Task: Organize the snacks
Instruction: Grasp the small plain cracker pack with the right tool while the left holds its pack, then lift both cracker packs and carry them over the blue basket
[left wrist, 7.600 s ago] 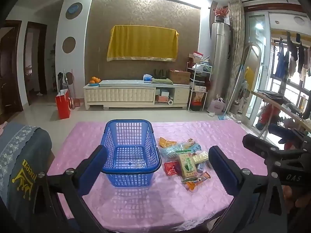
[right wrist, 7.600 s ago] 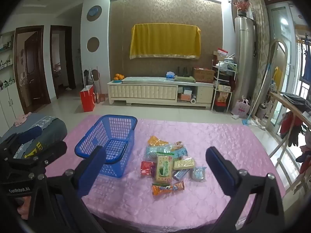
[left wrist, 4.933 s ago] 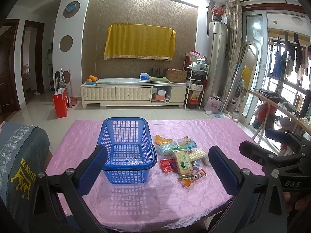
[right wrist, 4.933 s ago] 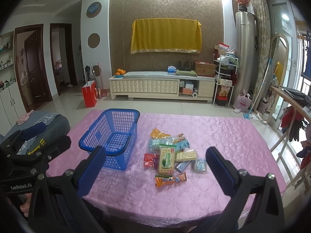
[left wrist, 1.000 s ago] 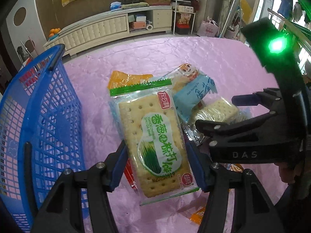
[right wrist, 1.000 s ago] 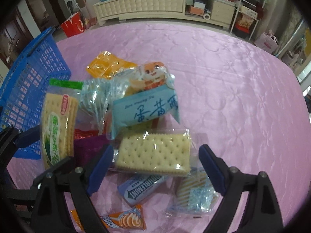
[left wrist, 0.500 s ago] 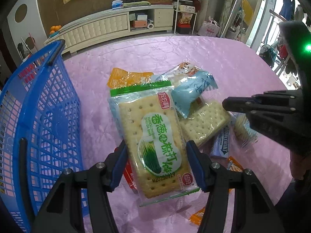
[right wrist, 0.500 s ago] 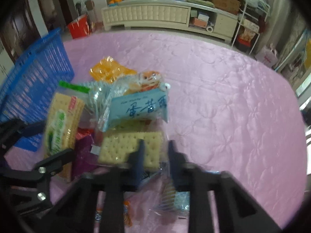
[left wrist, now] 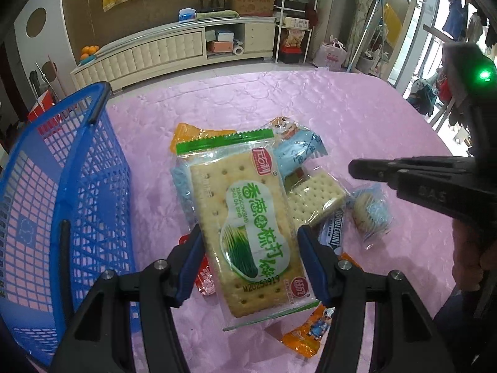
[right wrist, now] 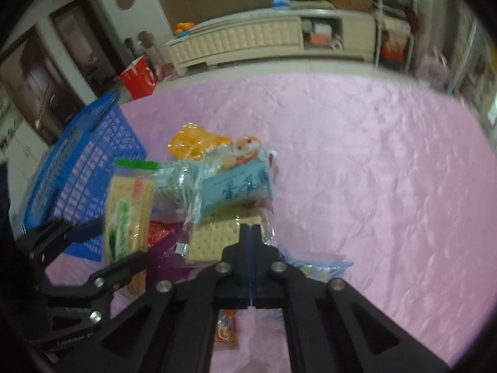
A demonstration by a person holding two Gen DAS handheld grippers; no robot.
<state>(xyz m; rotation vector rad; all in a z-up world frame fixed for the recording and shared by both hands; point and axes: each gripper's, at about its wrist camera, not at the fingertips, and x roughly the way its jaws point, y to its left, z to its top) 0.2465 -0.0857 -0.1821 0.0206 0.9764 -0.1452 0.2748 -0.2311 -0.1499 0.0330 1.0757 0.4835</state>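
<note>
Pink tabletop point(left wrist: 341, 108) carries snacks point(left wrist: 298, 155) at its middle by the blue basket point(left wrist: 77, 155) at its left edge: the left gripper point(left wrist: 248, 236) pinches the green cracker pack point(left wrist: 236, 186), the right gripper point(right wrist: 249, 225) has just pressed together over the plain cracker pack point(left wrist: 313, 199), seemingly empty, so only 1 pack looks ready.

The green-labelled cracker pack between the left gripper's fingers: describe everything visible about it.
The cracker pack is a long, flat, clear plastic wrapper over pale, dimpled square crackers. It has a green sealed strip at its far end, a white-and-green oval label with Chinese characters and a red logo patch. The left gripper is clamped on its near half, one blue pad on each long edge. It lies over the snack pile on the pink tablecloth, beside the blue basket; whether it is lifted clear cannot be told.
</note>
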